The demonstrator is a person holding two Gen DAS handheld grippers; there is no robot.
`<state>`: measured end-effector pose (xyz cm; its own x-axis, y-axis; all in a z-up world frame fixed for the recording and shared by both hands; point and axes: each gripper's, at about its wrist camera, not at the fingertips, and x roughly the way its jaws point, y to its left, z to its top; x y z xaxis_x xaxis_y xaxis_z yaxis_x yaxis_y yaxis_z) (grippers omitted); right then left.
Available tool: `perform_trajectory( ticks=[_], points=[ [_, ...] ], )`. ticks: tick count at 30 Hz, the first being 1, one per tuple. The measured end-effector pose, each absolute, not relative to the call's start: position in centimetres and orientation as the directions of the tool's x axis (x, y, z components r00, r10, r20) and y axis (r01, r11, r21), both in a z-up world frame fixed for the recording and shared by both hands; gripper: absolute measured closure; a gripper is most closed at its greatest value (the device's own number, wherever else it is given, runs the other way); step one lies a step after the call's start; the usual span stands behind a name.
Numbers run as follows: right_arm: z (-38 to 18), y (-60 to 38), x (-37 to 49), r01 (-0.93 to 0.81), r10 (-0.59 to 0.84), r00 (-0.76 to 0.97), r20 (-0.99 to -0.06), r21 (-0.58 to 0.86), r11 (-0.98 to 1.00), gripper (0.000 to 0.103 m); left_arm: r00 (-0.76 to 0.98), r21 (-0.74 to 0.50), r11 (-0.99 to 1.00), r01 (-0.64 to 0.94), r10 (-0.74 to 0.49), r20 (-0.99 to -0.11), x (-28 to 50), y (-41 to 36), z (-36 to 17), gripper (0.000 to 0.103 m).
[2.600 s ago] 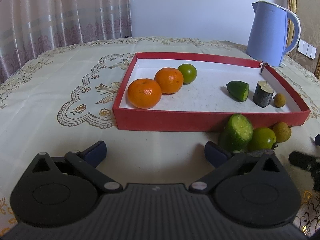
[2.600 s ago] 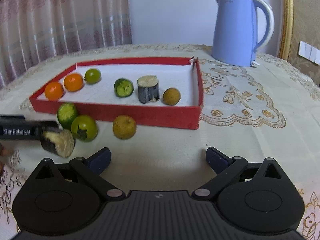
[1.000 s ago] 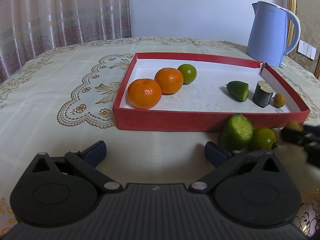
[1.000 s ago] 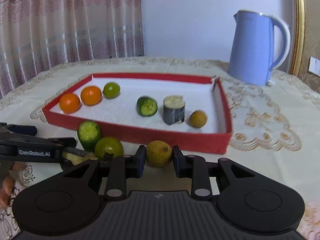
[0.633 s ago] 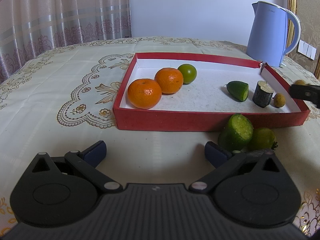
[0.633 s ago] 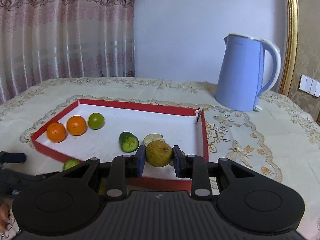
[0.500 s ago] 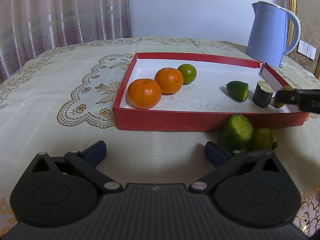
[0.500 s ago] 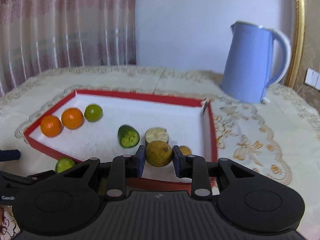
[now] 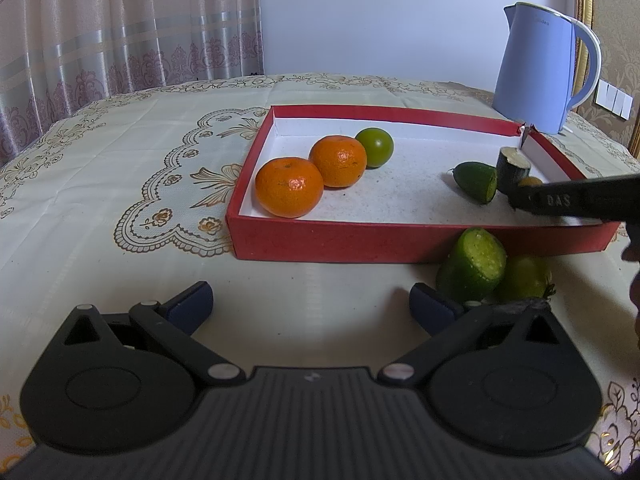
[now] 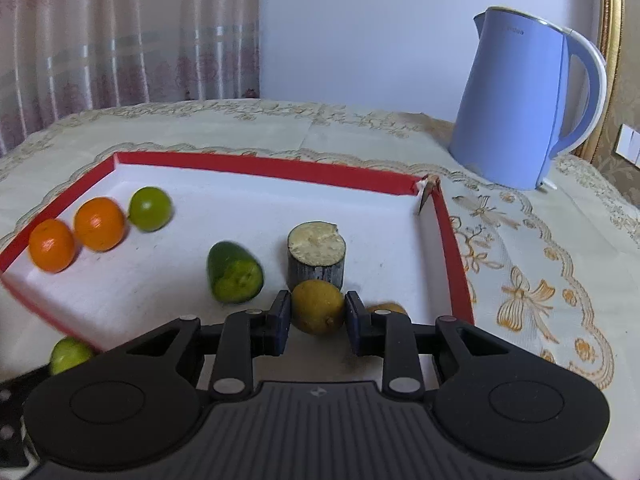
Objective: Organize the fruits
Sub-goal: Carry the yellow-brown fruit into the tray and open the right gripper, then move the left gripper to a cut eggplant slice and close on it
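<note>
1. My right gripper [image 10: 314, 322] pinches a small round yellow-brown fruit [image 10: 318, 306] between its two blue pads [image 10: 281, 320], one pad on each flank. The fruit is nearly round, so I see no long axis to line up. It hangs dead ahead at twelve o'clock, over the near right part of the red-walled cardboard tray with a white floor [image 10: 256, 170].

2. Just past it, also at twelve, stands a stubby dark-skinned cylinder with a pale cut top [image 10: 316, 254]. I cannot tell whether the two touch. A second small yellow-brown fruit [image 10: 386, 307] peeks from behind the right pad at about one o'clock, so I judge the release spot crowded on that side.

3. At eleven o'clock lies a green cut cucumber end [image 10: 234, 274], cut face turned toward me. Bare white floor shows between it and the cylinder, and wider room beyond both.

4. The tray's right wall [image 10: 454, 256] runs at two o'clock, near enough that I would not drift right.

5. Far at ten o'clock sit two orange mandarins [image 10: 99, 224] and a green round citrus [image 10: 150, 209] in a row along the left wall.

6. My left gripper [image 9: 310, 306] stands spread and empty over the cream embroidered tablecloth [image 9: 120, 168]. A green cucumber half [image 9: 474, 266] and a green round fruit [image 9: 524, 278] wait outside the tray's front wall at its two o'clock, nearer that hand.

7. A pale blue electric kettle [image 10: 524, 104] stands well beyond the tray at one o'clock.
</note>
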<state>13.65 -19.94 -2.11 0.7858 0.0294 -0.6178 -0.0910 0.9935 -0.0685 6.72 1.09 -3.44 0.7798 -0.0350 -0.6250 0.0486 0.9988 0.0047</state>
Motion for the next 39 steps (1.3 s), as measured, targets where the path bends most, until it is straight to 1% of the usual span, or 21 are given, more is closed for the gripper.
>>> perform_trajectory(
  ticks=[3, 4, 5, 6, 7, 8, 11, 15, 17, 19, 20, 24, 25, 27, 32, 37, 39],
  points=[
    [-1.6, -20.2, 13.3, -0.092, 0.03, 0.794, -0.607, -0.072, 0.993, 0.074, 0.78, 0.005, 0.999, 0.049, -0.035, -0.625, 6.7, 1.1, -3.4, 0.0],
    [-1.2, -20.4, 12.7, -0.086, 0.029, 0.805, -0.592, -0.068, 0.994, 0.07, 0.78, 0.005, 0.999, 0.049, -0.035, -0.625, 6.7, 1.1, -3.4, 0.0],
    [-0.7, -20.6, 11.9, -0.077, 0.027, 0.819, -0.573, -0.063, 0.995, 0.057, 0.78, 0.005, 0.999, 0.049, -0.035, -0.625, 6.7, 1.1, -3.4, 0.0],
    [-0.3, -21.0, 10.8, -0.07, 0.03, 0.834, -0.551, -0.051, 0.996, 0.048, 0.78, 0.005, 0.999, 0.049, -0.035, -0.625, 6.7, 1.1, -3.4, 0.0],
    [0.1, -21.4, 9.6, -0.064, 0.035, 0.85, -0.525, -0.037, 0.997, 0.031, 0.78, 0.005, 0.999, 0.049, -0.035, -0.625, 6.7, 1.1, -3.4, 0.0],
    [0.3, -21.8, 8.4, -0.065, 0.041, 0.864, -0.502, -0.03, 0.997, 0.028, 0.78, 0.005, 0.999, 0.049, -0.035, -0.625, 6.7, 1.1, -3.4, 0.0],
    [0.1, -22.4, 4.9, -0.069, 0.036, 0.882, -0.47, -0.053, 0.996, 0.028, 0.78, 0.005, 0.999, 0.049, -0.035, -0.625, 6.7, 1.1, -3.4, 0.0],
    [-1.2, -23.1, 2.5, -0.094, 0.062, 0.841, -0.537, -0.033, 0.995, 0.028, 0.78, 0.005, 0.999, 0.049, -0.035, -0.625, 6.7, 1.1, -3.4, 0.0],
    [-1.9, -23.2, 2.6, -0.087, 0.048, 0.815, -0.577, -0.039, 0.995, 0.028, 0.78, 0.005, 0.999, 0.049, -0.035, -0.625, 6.7, 1.1, -3.4, 0.0],
    [-2.5, -23.3, 2.9, -0.068, 0.026, 0.803, -0.596, -0.049, 0.996, 0.028, 0.78, 0.005, 0.999, 0.049, -0.035, -0.625, 6.7, 1.1, -3.4, 0.0],
    [-2.8, -23.4, 3.0, -0.065, 0.027, 0.794, -0.607, -0.041, 0.997, 0.025, 0.78, 0.005, 0.999, 0.049, -0.035, -0.625, 6.7, 1.1, -3.4, 0.0],
    [-3.1, -23.9, 3.4, -0.053, 0.033, 0.793, -0.608, -0.015, 0.999, 0.02, 0.78, 0.005, 0.999, 0.049, -0.035, -0.625, 6.7, 1.1, -3.4, 0.0],
    [-3.2, -23.8, 3.5, -0.048, 0.026, 0.796, -0.605, -0.021, 0.999, 0.015, 0.78, 0.005, 0.999, 0.049, -0.035, -0.625, 6.7, 1.1, -3.4, 0.0],
    [-3.3, -24.2, 3.6, -0.036, 0.022, 0.792, -0.61, -0.011, 0.999, 0.013, 0.78, 0.005, 0.999, 0.049, -0.035, -0.625, 6.7, 1.1, -3.4, 0.0],
    [-3.4, -24.4, 3.9, -0.024, 0.017, 0.783, -0.622, -0.002, 1.0, 0.004, 0.778, -0.002, 0.999, 0.048, -0.038, -0.627, 6.5, 1.1, -3.2, 0.0],
    [-3.4, -24.4, 4.0, -0.027, 0.021, 0.782, -0.623, 0.0, 1.0, 0.004, 0.782, -0.104, 0.994, 0.038, -0.094, -0.616, 4.6, 1.5, -2.2, 0.0],
    [-3.4, -24.4, 3.9, -0.027, 0.021, 0.782, -0.623, 0.0, 1.0, 0.004, 0.796, -0.076, 0.996, 0.052, -0.087, -0.599, 3.5, 0.7, -1.7, 0.0]
  ],
)
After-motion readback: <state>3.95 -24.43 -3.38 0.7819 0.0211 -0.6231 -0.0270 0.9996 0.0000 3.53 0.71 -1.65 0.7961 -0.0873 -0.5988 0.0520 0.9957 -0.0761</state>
